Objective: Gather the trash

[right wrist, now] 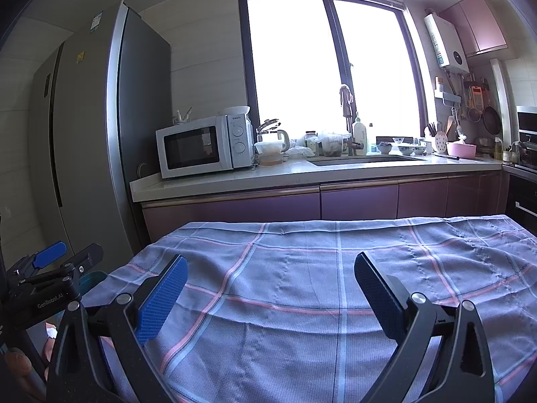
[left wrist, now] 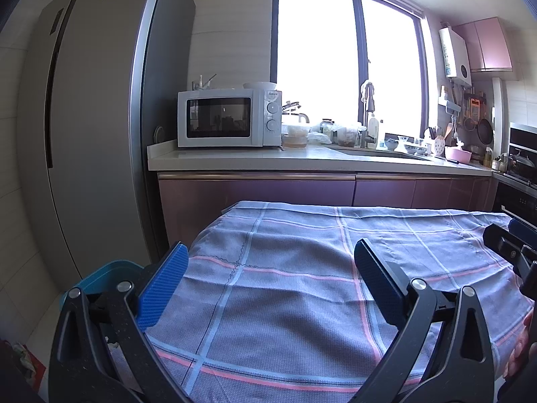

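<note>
The left tongs (left wrist: 270,283) hang released over the near part of a tabletop (left wrist: 402,216) draped in a blue-grey checked cloth (left wrist: 285,302) with pink and pale blue stripes, their blue-padded fingers (left wrist: 164,288) spread wide with nothing between them. The right tongs (right wrist: 270,285) sit just beside them to the right, likewise released and empty above the same cloth. No loose trash can be made out on the cloth in either view. A teal bin (left wrist: 100,277) stands off the tabletop's near left corner, low beside the left tongs, and something pale lies inside it, too hidden to identify. Beyond the tabletop's far edge runs a kitchen counter (left wrist: 302,161) with a white microwave (left wrist: 228,117) at its left end, a sink (right wrist: 365,160) under the bright window (right wrist: 329,67), and a tall grey fridge (left wrist: 94,134) at far left
</note>
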`<action>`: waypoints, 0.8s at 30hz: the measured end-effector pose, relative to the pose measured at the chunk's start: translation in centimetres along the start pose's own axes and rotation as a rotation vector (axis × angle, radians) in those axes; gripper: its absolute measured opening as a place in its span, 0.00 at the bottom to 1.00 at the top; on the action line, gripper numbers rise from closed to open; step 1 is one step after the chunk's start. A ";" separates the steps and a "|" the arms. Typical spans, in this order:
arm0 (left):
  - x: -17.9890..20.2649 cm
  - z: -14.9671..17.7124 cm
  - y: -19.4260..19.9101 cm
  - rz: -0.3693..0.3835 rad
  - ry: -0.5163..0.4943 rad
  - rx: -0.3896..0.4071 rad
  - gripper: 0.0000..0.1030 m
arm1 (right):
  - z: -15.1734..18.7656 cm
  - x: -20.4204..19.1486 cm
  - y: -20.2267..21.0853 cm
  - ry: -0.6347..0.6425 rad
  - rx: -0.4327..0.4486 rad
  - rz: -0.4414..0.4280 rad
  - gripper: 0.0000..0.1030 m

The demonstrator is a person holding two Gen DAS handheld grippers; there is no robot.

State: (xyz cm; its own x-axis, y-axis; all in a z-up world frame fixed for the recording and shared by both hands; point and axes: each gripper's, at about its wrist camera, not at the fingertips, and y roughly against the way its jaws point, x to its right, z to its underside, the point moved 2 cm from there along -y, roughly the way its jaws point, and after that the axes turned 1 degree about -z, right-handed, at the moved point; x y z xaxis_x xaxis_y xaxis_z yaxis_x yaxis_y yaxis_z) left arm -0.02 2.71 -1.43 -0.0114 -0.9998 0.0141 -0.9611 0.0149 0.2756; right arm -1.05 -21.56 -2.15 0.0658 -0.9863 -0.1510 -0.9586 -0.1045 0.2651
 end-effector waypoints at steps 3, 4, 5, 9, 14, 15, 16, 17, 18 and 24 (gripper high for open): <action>0.0 0.0 -0.1 0.007 0.003 -0.005 0.95 | 0.1 0.1 0.0 -0.003 -0.004 0.000 0.93; 0.0 0.0 -0.2 0.008 0.001 -0.006 0.95 | 0.1 0.1 -0.1 -0.003 -0.004 0.001 0.93; 0.1 0.0 -0.2 0.008 -0.001 -0.006 0.95 | 0.2 0.2 -0.1 -0.003 -0.004 0.001 0.93; 0.2 0.1 -0.5 0.008 -0.004 -0.014 0.95 | 0.2 0.4 -0.1 -0.010 -0.007 0.001 0.93; 0.5 0.1 -1.0 0.008 -0.015 -0.019 0.95 | 0.2 0.8 -0.2 -0.015 -0.006 0.005 0.93; 0.7 0.1 -1.1 0.009 -0.019 -0.025 0.95 | 0.2 0.9 -0.1 -0.015 -0.006 0.006 0.93; 0.8 0.1 -1.3 0.010 -0.023 -0.033 0.95 | 0.2 1.0 -0.1 -0.014 -0.008 0.009 0.93; 0.9 0.2 -1.6 0.017 -0.025 -0.049 0.95 | 0.2 1.2 -0.2 -0.013 -0.010 0.014 0.93; 1.0 0.3 -2.1 0.025 -0.029 -0.070 0.95 | 0.3 1.4 -0.2 -0.015 -0.014 0.019 0.93; 1.7 1.2 -8.3 0.073 -0.050 -0.318 0.95 | 1.0 5.4 -2.7 -0.036 -0.171 0.091 0.93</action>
